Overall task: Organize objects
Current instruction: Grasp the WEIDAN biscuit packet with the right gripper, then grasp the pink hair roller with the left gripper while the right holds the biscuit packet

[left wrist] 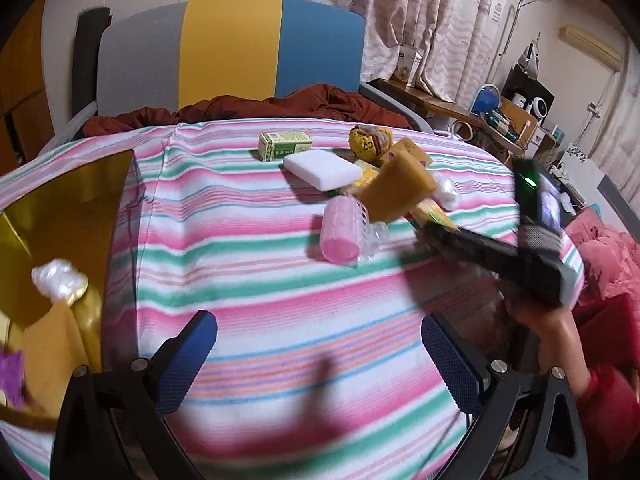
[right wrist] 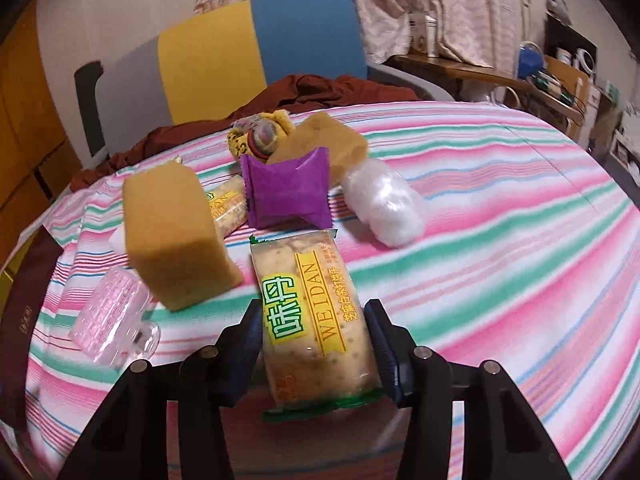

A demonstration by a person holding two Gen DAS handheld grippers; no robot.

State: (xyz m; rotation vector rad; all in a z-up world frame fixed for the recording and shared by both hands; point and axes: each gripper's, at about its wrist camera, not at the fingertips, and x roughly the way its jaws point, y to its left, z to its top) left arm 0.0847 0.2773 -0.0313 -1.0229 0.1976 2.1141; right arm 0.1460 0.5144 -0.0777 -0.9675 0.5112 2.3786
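Observation:
In the right wrist view a cracker packet (right wrist: 316,320) marked WEIDAN lies lengthwise between my right gripper's (right wrist: 314,336) blue pads, which press on both its long sides. Ahead of it on the striped cloth (right wrist: 500,240) lie a purple packet (right wrist: 290,192), a yellow sponge (right wrist: 172,236), a white plastic wad (right wrist: 384,204) and a clear pink roller (right wrist: 112,320). My left gripper (left wrist: 320,360) hovers open over bare cloth with nothing between its fingers. It sees the right gripper (left wrist: 436,236) reaching into the pile beside the sponge (left wrist: 400,188) and the pink roller (left wrist: 340,232).
A gold box (left wrist: 60,208) at the left holds a white wad (left wrist: 58,282) and a sponge. A green carton (left wrist: 284,145), a white foam block (left wrist: 322,170) and a yellow cloth ball (left wrist: 370,142) lie farther back. A chair back (left wrist: 232,52) and a rust blanket (left wrist: 260,106) stand behind.

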